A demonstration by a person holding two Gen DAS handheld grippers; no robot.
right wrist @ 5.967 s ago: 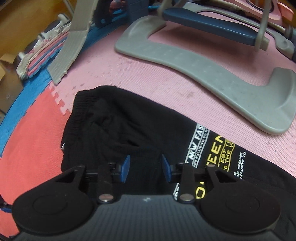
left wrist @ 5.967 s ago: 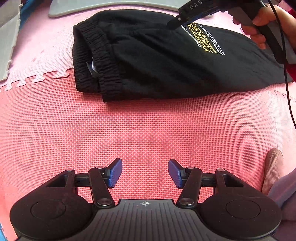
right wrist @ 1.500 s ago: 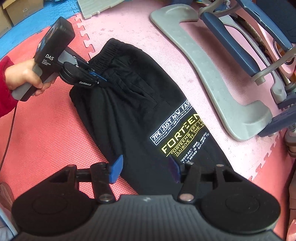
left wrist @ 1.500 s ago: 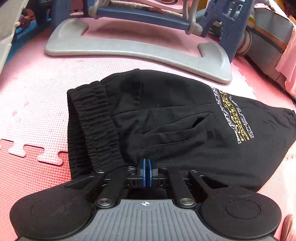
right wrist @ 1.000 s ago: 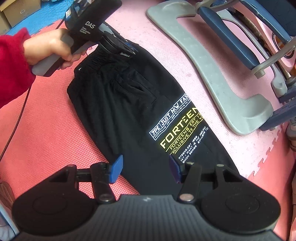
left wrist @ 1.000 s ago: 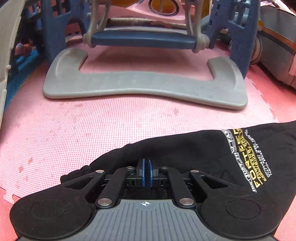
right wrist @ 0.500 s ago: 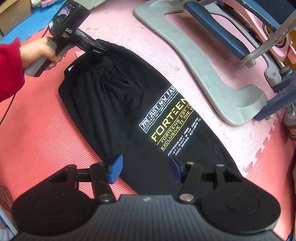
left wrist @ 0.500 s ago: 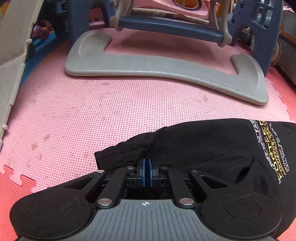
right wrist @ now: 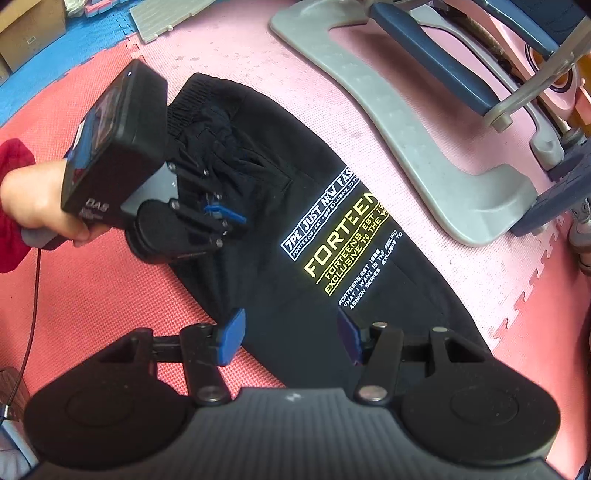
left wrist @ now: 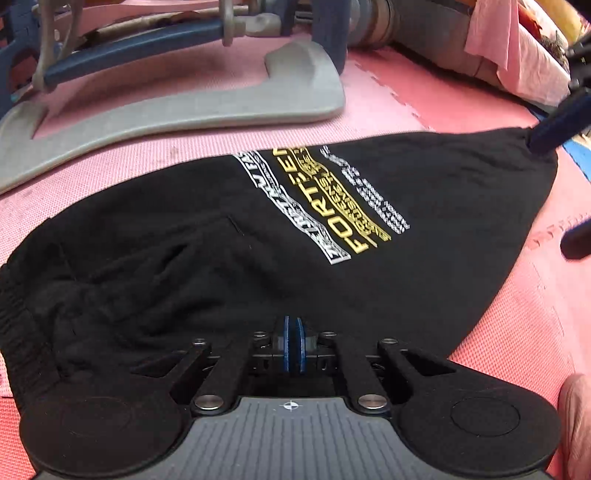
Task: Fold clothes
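Black shorts [left wrist: 424, 258] with a yellow and white print lie on the foam mat. My left gripper [left wrist: 291, 345] is shut on a bunched fold of the shorts near the waistband end. In the right wrist view a hand in a red sleeve holds the left gripper [right wrist: 218, 214] low over the shorts [right wrist: 280, 295], just past the elastic waistband [right wrist: 192, 99]. My right gripper [right wrist: 290, 338] is open over the leg end, one finger on each side of the cloth. One of its blue fingers [left wrist: 554, 123] touches the far corner of the leg end.
A grey curved plastic base [right wrist: 406, 129] with blue bars lies on the pink mat [right wrist: 236, 48] beyond the shorts. Red mat [right wrist: 92, 288] lies on the near side. A cardboard box [right wrist: 22, 33] stands far left. A pink cloth [left wrist: 517, 55] is heaped at the back right.
My left gripper, still shut on the cloth, has moved from the far waistband corner in over the shorts toward the print. The right gripper stays open at the leg end.
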